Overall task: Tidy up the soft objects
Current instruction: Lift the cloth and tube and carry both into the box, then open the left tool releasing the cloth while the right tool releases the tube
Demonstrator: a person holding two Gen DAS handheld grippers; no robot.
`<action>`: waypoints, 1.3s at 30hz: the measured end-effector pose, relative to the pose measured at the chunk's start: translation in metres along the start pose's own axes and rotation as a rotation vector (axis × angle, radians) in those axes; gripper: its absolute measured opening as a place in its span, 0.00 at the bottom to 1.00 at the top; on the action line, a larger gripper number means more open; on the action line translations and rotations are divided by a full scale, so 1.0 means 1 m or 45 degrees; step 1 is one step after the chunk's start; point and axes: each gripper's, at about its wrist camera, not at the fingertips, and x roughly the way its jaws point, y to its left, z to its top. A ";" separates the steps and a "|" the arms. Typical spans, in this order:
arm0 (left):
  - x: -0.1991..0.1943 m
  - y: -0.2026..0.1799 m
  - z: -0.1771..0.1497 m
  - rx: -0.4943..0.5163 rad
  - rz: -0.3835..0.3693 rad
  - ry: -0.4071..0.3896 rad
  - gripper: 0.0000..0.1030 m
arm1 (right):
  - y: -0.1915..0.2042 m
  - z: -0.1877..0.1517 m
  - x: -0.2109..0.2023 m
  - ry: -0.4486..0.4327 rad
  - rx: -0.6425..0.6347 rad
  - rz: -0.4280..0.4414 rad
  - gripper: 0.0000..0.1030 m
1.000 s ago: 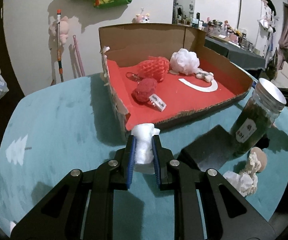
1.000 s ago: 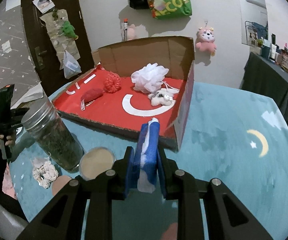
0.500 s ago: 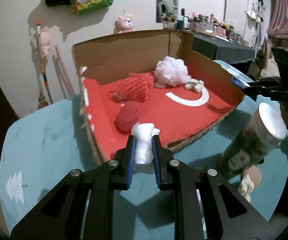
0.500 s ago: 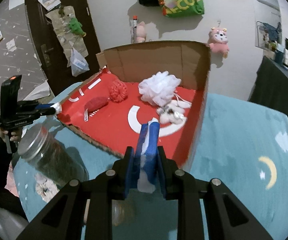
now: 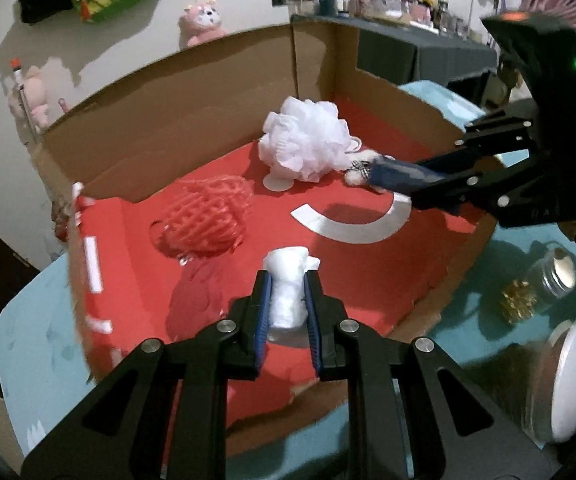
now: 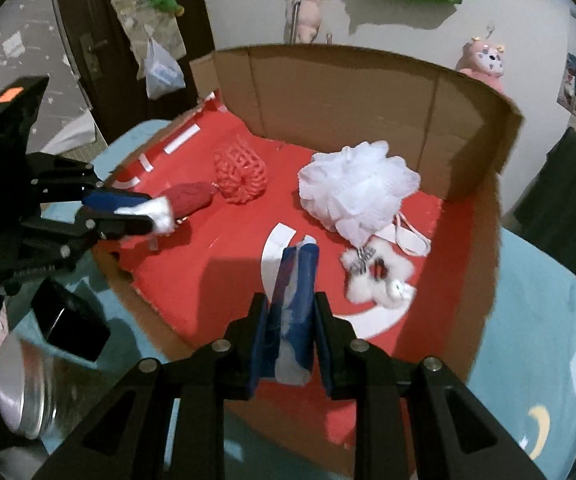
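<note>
The cardboard box (image 5: 191, 120) sits on the teal bench (image 6: 536, 340), its back and side walls tall, its near edge low and torn. Inside, the red floor is bare across the middle around the white curved mark, with the white mesh puff (image 5: 304, 144) near the back right corner, the red net ball (image 5: 205, 216) toward the back left, a dark red soft piece (image 6: 187, 198) in front of it, and a small fluffy white toy (image 6: 376, 276) below the puff.

The left tongs (image 5: 286, 300) are clenched on a white soft wad (image 5: 288, 288), which hangs above the box floor near the low front edge. The right tongs (image 6: 291, 312) are clenched on a blue-and-white soft piece (image 6: 294, 296), held over the floor beside the curved mark. Outside the box, a metal-lidded jar (image 6: 27, 384) and a black block (image 6: 69, 324) stand close to the low front edge.

A second ago both tongs were short of the box, over the bench; now each has crossed the front edge and hangs over the red floor, grips unchanged. The jar, then ahead of the tongs, now lies off to the side.
</note>
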 end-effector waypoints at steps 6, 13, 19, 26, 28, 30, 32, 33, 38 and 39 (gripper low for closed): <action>0.031 -0.005 0.022 0.051 0.041 0.098 0.15 | 0.003 0.024 0.030 0.105 -0.027 -0.016 0.24; 0.059 -0.002 0.030 0.081 0.090 0.191 0.15 | 0.000 0.039 0.065 0.223 -0.051 -0.072 0.24; 0.068 0.003 0.029 0.074 0.117 0.212 0.15 | -0.008 0.041 0.075 0.251 -0.016 -0.082 0.24; 0.076 0.004 0.028 0.072 0.129 0.233 0.15 | -0.006 0.044 0.083 0.270 -0.023 -0.105 0.24; 0.076 0.004 0.028 0.077 0.132 0.225 0.16 | -0.007 0.045 0.085 0.276 -0.023 -0.110 0.24; 0.077 0.001 0.029 0.088 0.137 0.221 0.16 | -0.005 0.048 0.090 0.283 -0.027 -0.122 0.25; 0.082 0.000 0.029 0.092 0.141 0.220 0.16 | -0.001 0.050 0.095 0.290 -0.033 -0.135 0.25; 0.082 0.000 0.029 0.092 0.141 0.222 0.16 | 0.001 0.049 0.094 0.289 -0.037 -0.138 0.25; 0.081 -0.001 0.026 0.075 0.135 0.223 0.17 | 0.005 0.050 0.095 0.289 -0.043 -0.149 0.25; 0.081 0.000 0.025 0.068 0.133 0.225 0.17 | 0.006 0.050 0.095 0.289 -0.047 -0.153 0.25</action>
